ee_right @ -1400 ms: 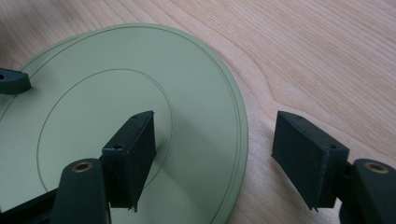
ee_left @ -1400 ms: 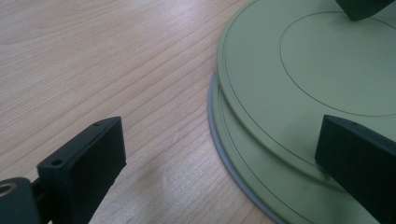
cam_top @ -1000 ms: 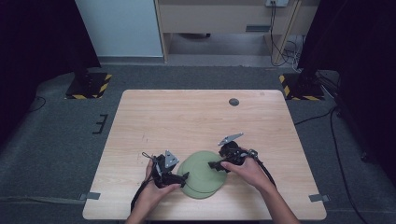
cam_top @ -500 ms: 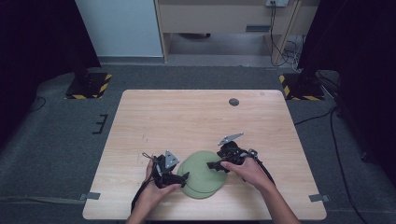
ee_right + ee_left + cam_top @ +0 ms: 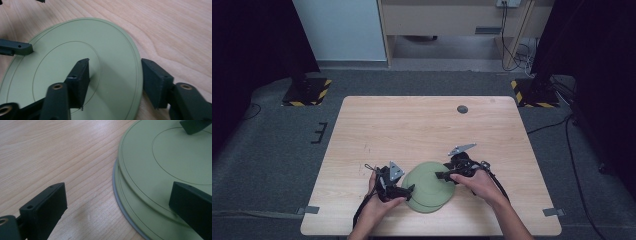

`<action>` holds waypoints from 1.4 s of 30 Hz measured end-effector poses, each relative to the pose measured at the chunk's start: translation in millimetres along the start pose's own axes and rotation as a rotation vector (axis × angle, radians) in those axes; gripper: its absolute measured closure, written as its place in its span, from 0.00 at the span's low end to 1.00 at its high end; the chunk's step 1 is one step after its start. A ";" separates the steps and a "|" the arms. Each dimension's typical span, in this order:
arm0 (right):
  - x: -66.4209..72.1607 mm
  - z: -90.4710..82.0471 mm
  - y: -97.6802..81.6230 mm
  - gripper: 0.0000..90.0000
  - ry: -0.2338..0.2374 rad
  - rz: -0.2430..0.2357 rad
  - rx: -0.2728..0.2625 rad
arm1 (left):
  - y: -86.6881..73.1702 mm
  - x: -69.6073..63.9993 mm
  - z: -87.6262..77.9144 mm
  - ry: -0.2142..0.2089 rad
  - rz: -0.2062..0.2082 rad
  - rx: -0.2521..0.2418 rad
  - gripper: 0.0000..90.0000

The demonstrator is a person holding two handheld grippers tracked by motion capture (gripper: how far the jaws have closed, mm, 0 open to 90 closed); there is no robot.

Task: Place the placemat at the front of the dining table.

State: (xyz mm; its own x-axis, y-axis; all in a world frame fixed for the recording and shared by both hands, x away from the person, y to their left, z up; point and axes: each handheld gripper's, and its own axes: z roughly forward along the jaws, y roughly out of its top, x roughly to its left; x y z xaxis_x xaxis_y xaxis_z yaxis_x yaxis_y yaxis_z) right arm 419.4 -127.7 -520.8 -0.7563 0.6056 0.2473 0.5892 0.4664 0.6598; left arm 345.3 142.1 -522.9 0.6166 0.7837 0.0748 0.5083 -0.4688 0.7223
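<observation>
A stack of upside-down pale green plates (image 5: 429,187) lies on the wooden table (image 5: 412,130) near its front edge, with a grey rim (image 5: 116,185) showing under it. My left gripper (image 5: 408,190) (image 5: 117,206) is at the stack's left edge, open wide, one jaw over the wood and the other over the plates. My right gripper (image 5: 442,175) (image 5: 117,82) is at the right edge. Its jaws have just been closing and straddle the top plate's (image 5: 75,50) rim, one above the plate's base and one outside the rim, without clamping it.
A small dark round spot (image 5: 462,109) marks the table's far right part. Bare wood stretches behind and beside the plates. The table's front edge is close under the hands. Grey floor, black-and-yellow bases (image 5: 307,91) and a cabinet (image 5: 447,20) lie beyond.
Both hands and the plates keep their places. The right gripper's jaws look slightly narrower around the plate's rim than before.
</observation>
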 end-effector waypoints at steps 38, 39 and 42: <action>7.4 -25.9 5.0 0.96 -0.064 -0.072 -0.178 | 0.9 2.0 -5.1 0.022 -0.029 -0.030 0.04; 7.5 -26.7 6.2 0.96 -0.062 -0.068 -0.183 | 1.5 4.5 -7.9 0.031 -0.040 -0.045 0.04; 7.5 -28.1 8.4 0.96 -0.065 -0.069 -0.189 | 1.8 7.1 -10.0 0.037 -0.048 -0.056 0.04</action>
State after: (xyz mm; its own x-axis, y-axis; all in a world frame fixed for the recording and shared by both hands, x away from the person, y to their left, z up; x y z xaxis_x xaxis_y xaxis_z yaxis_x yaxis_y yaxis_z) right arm 410.7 -137.4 -493.4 -0.7693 0.6199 0.1548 0.4686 0.3827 0.7962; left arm 344.5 150.9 -514.2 0.5691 0.8198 0.0636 0.5017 -0.4074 0.7631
